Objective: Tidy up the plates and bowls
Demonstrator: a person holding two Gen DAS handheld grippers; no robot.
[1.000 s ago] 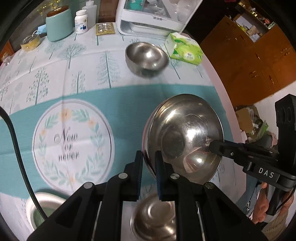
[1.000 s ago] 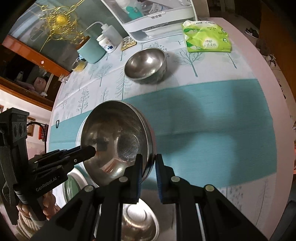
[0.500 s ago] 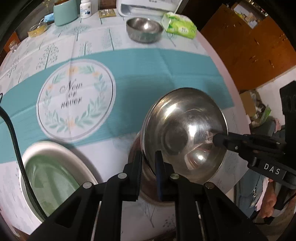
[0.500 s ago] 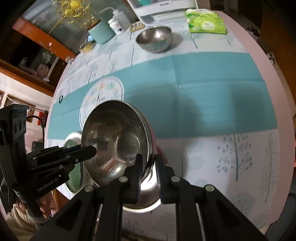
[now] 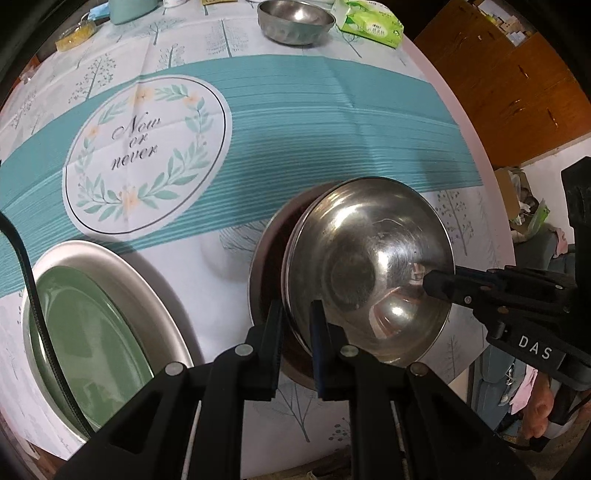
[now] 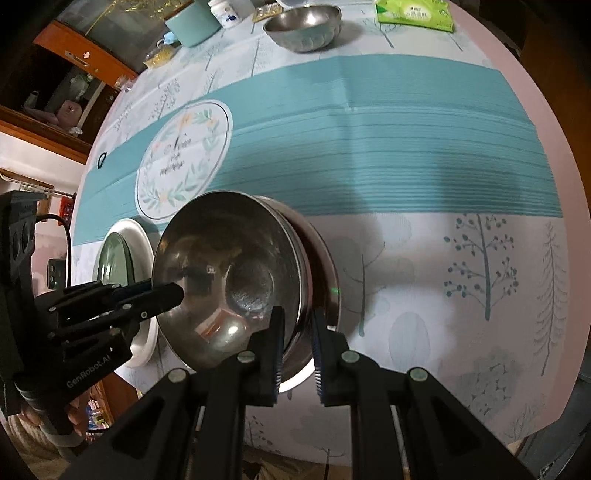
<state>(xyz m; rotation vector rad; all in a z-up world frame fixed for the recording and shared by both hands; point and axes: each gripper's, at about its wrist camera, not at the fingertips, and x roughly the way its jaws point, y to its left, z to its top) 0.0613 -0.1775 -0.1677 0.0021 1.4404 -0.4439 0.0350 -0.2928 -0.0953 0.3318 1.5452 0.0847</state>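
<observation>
Right wrist view alone shows the left hand-held gripper point(image 6: 177, 293) gripping the steel bowl point(image 6: 229, 280).

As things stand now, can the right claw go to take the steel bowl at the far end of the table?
Probably not yet. The right claw is shut on the rim of the held bowl, with the left claw on its opposite rim. The far bowl itself stands unobstructed.

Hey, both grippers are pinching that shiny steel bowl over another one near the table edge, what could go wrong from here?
1. The tilted stainless steel bowl is held only by its thin rim, left gripper on one side, right gripper on the other; smooth metal may slip.
2. Tilted, it may land crooked in the larger steel bowl beneath.
3. That stack sits near the round table's edge; a bump might push it off.
</observation>
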